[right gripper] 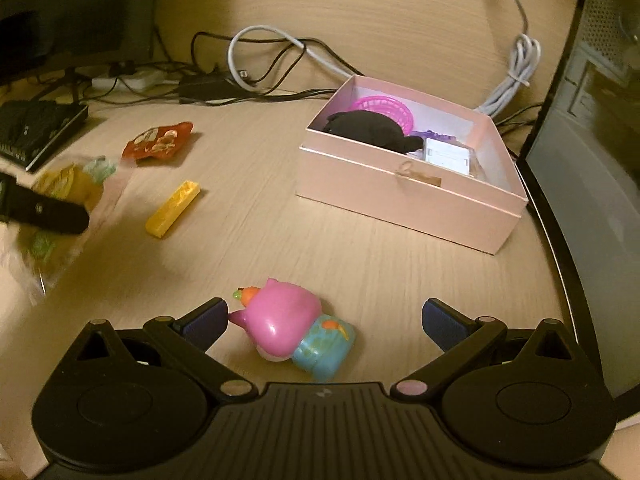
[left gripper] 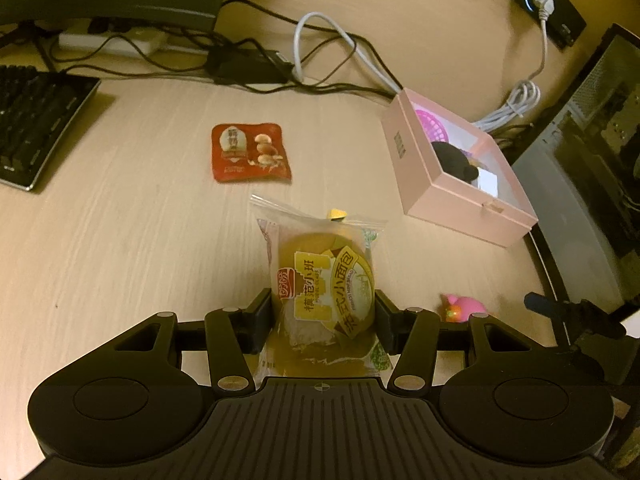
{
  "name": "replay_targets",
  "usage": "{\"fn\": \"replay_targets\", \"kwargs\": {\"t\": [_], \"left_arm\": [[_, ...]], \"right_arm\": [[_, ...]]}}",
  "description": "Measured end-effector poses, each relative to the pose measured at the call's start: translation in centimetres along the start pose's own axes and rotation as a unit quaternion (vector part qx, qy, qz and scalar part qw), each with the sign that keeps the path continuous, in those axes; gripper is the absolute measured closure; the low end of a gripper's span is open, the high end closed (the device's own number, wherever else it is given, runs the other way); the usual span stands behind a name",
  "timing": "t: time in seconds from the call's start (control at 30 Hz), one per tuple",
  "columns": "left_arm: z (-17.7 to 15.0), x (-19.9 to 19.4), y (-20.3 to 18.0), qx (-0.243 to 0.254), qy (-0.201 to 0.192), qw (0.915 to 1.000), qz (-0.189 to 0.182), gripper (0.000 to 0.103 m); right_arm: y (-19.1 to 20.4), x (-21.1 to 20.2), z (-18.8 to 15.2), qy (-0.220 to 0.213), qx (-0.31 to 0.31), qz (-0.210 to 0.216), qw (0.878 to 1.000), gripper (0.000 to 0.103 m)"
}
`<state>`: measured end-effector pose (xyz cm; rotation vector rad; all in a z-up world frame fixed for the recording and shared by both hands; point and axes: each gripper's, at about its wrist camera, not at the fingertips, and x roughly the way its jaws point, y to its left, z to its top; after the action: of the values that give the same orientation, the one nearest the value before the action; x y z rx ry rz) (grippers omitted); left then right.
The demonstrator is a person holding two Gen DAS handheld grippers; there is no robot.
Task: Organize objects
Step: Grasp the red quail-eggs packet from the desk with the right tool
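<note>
- The left gripper (left gripper: 323,316) is clenched on a bread packet (left gripper: 324,292): both pads press the sides of the clear wrapper, and the bun with its yellow label sits upright between them.
- In the right wrist view the same packet (right gripper: 60,204) shows blurred at the left edge, lifted clear of the worktop (right gripper: 360,248), with one black finger (right gripper: 48,212) of the left gripper across it.
- The right gripper (right gripper: 324,322) is released, its jaws spread wide above the worktop and holding nothing.
- A pink toy (right gripper: 292,328) with a blue base lies on its side between those open jaws, nearer the left pad, whose tip is just beside the toy's snout; the right pad stands well apart from it.
- A yellow block (right gripper: 173,209) lies flat on the worktop, between the packet and the pink box (right gripper: 404,200).
- A red snack pouch (left gripper: 250,152) lies flat farther back, well apart from the box.
- The box stands open toward the right side of the worktop; inside are a magenta basket (right gripper: 390,110), a black soft item (right gripper: 372,128) and a small white carton (right gripper: 446,158).
- A keyboard (left gripper: 36,120) sits at the far left, and cables (left gripper: 256,56) run along the back edge.
</note>
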<state>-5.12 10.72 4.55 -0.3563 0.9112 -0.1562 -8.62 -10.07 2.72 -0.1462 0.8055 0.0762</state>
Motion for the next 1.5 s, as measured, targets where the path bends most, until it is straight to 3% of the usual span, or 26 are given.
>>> {"fn": "replay_targets", "kwargs": {"t": [0.33,0.57,0.8,1.03,1.1,1.13,1.2,1.3,1.4,1.5], "left_arm": [[0.1,-1.0,1.2,-0.016,-0.015,0.9998,0.004,0.047],[0.1,-4.1,4.5,-0.053,-0.051,0.9968,0.031,0.047],[-0.8,-6.5,8.3,-0.096,-0.066,0.9920,0.050,0.047],[-1.2,-8.4,10.5,-0.118,-0.076,0.9883,0.059,0.047],[-1.3,-8.6,11.0,-0.121,-0.076,0.9879,0.061,0.047],[-1.3,-8.6,11.1,-0.122,-0.075,0.9878,0.061,0.047],[-1.2,-8.6,11.3,-0.123,-0.074,0.9879,0.059,0.047],[-0.8,-8.0,11.1,-0.116,-0.071,0.9895,0.048,0.047],[-0.3,-7.1,10.2,-0.098,-0.064,0.9926,0.033,0.047],[-0.1,-5.6,9.0,-0.083,-0.049,0.9951,0.019,0.047]], "right_arm": [[2.4,-0.8,0.4,-0.009,-0.022,0.040,0.999,0.000],[4.5,-0.1,6.0,-0.037,-0.016,0.094,0.995,0.000],[10.6,5.9,12.5,-0.014,-0.036,0.137,0.990,0.000],[15.3,14.1,16.2,0.054,-0.016,0.124,0.991,0.000],[15.6,15.2,16.5,0.070,-0.021,0.126,0.989,0.010],[15.7,15.3,16.6,0.078,-0.037,0.130,0.988,0.027],[15.5,14.8,16.7,0.084,-0.063,0.136,0.985,0.027],[13.2,11.7,16.8,0.060,-0.071,0.146,0.985,0.027],[9.3,6.9,16.9,0.020,-0.060,0.151,0.986,0.027],[4.9,1.4,16.1,-0.038,-0.058,0.118,0.991,0.027]]}}
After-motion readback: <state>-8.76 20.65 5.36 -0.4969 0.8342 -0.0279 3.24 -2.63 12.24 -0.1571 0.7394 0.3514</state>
